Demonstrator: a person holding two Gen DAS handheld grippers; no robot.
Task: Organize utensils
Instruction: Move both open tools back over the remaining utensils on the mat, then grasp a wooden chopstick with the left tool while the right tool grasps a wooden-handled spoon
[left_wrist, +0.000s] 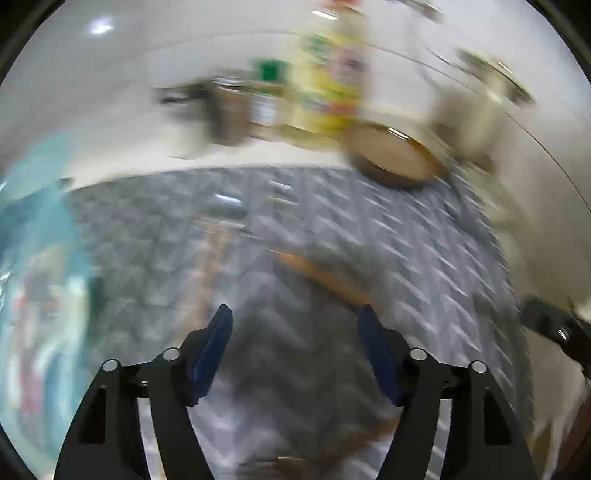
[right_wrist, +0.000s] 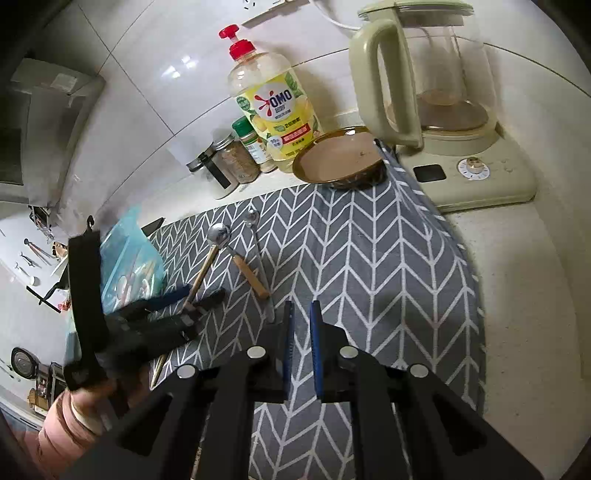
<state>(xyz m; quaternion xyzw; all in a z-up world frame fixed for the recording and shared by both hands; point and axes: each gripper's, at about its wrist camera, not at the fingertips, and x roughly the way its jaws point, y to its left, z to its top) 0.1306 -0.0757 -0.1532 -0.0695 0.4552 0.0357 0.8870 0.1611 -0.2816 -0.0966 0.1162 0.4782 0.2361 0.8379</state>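
My left gripper (left_wrist: 293, 317) has its jaws wide with nothing in them, above the gray zigzag cloth (right_wrist: 369, 258). My right gripper (right_wrist: 301, 308) has its jaws nearly shut and empty. The spoons (right_wrist: 236, 254) lie on the cloth beside a blue bag (right_wrist: 125, 254) on the tabletop (right_wrist: 524, 295).

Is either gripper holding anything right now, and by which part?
Nothing is held. The left gripper is open with only cloth between its fingers; the right gripper is shut on nothing.

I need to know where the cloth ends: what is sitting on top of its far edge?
A brown plate rests on the far edge of the grey patterned cloth. The cloth's edge beneath the plate is covered. The kettle base stands beside the cloth.
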